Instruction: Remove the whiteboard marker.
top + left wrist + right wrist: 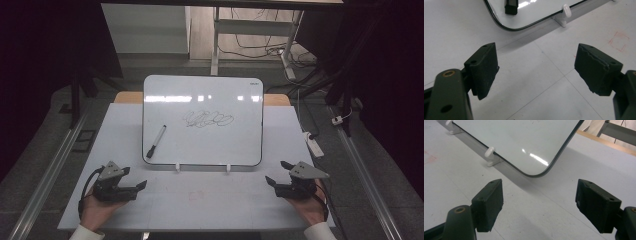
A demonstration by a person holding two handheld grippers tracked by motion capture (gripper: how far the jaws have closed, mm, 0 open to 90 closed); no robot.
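A whiteboard (202, 100) with a black scribble (207, 119) in its middle leans on two small white stands on the table. A black-capped marker (156, 141) lies on the board's lower left; its cap end (511, 6) shows at the top of the left gripper view. My left gripper (135, 178) rests near the table's front left, jaws wide apart over bare table (535, 66), open. My right gripper (277, 172) sits at the front right, open, facing the board's lower corner (534, 173). Nothing lies between either pair of jaws.
The white table (200, 200) has a faint red square mark (620, 41) near its front middle. A white stand clip (489, 152) props the board's lower edge. Off the table at right, a power strip (315, 145) and cables lie on the floor; desk legs stand behind.
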